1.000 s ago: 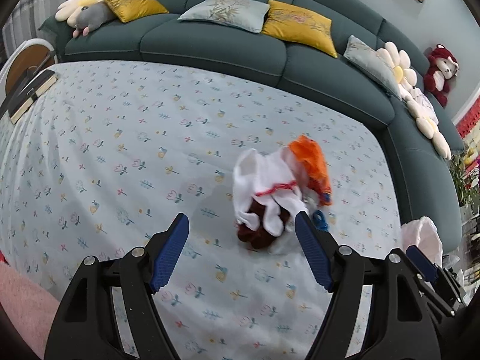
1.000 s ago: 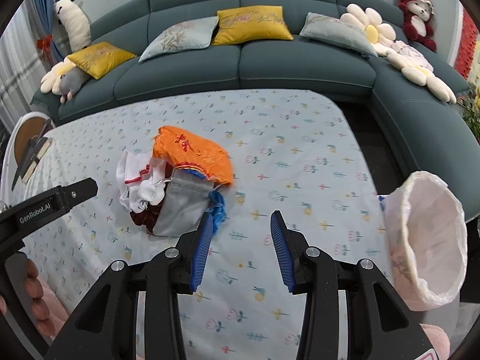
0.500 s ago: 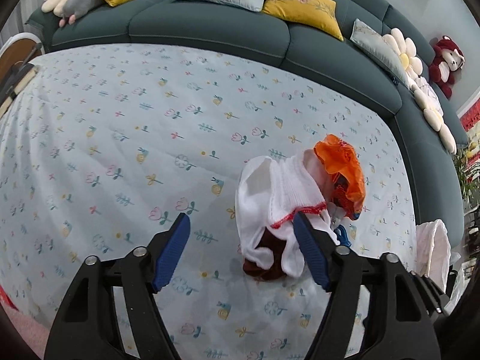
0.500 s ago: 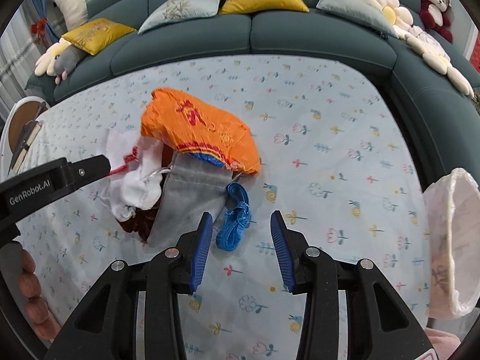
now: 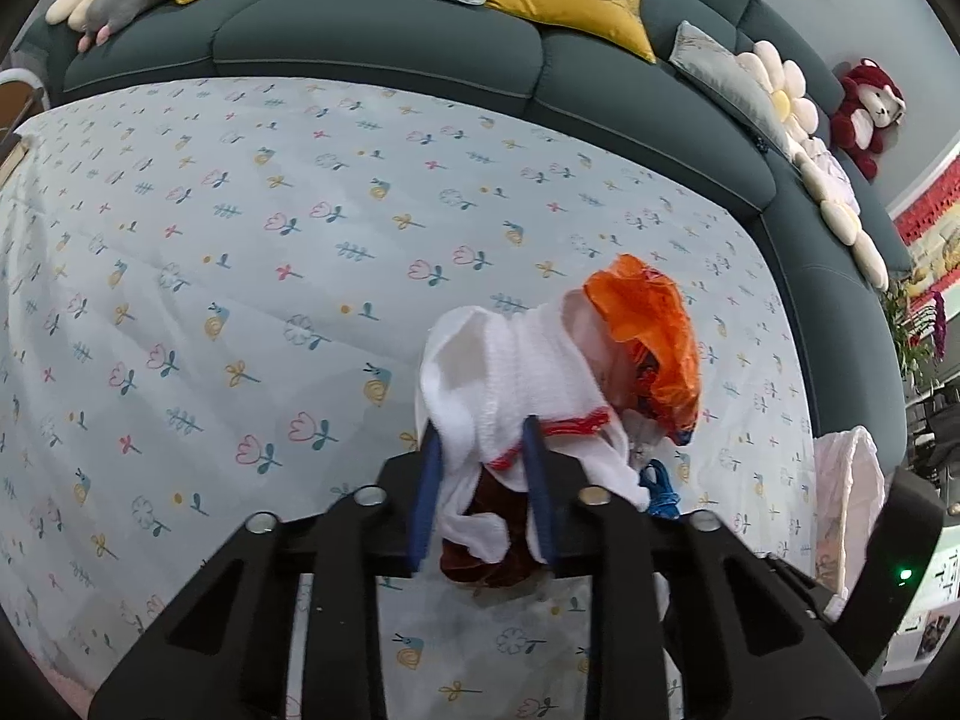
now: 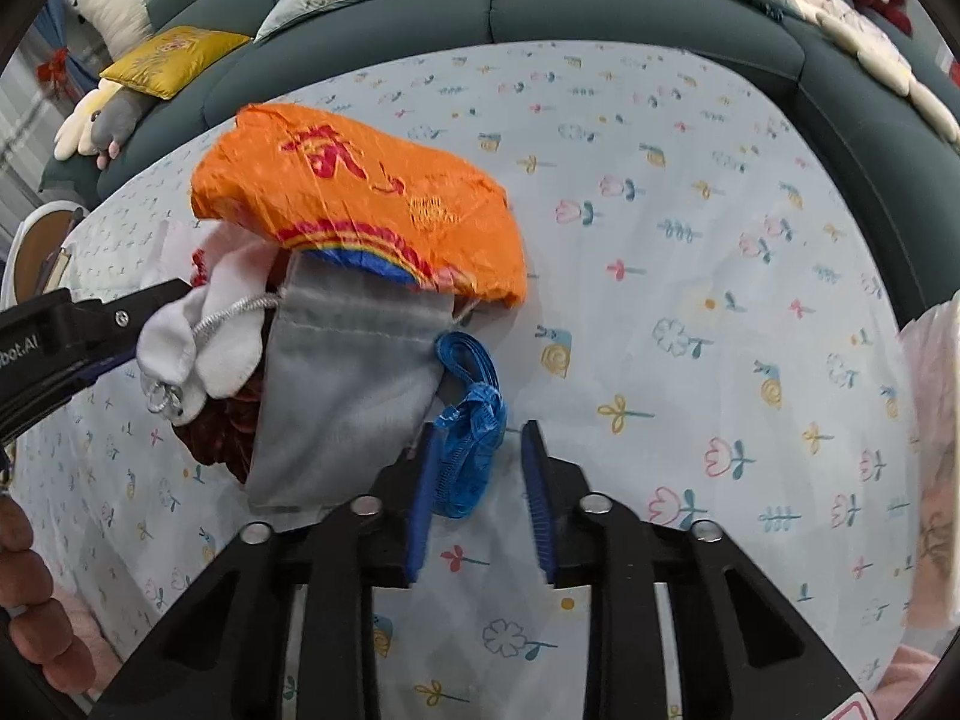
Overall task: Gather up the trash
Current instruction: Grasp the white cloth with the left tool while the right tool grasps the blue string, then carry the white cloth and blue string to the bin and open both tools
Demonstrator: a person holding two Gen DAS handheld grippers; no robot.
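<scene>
A trash pile lies on the flowered tablecloth (image 5: 240, 270): an orange bag (image 5: 648, 330) (image 6: 372, 204), a white cloth with red trim (image 5: 510, 372) (image 6: 228, 312), a dark red cloth (image 5: 486, 558), a grey pouch (image 6: 342, 390) and a blue ribbon (image 6: 468, 450). My left gripper (image 5: 480, 432) (image 6: 144, 330) points down at the pile's edge, its jaws closing with the white cloth bunched between the pads. My right gripper (image 6: 480, 427) is closing around the blue ribbon. Its left pad touches the ribbon and a gap shows on the right.
A pale pink trash bag (image 5: 852, 492) (image 6: 936, 450) stands open past the table's right edge. A dark green sofa (image 5: 390, 48) with cushions and plush toys wraps the far side. A person's hand (image 6: 24, 600) holds the left gripper at the lower left.
Both grippers have come down onto the pile. The left jaws narrowed from wide apart onto the white cloth. The right jaws narrowed around the blue ribbon.
</scene>
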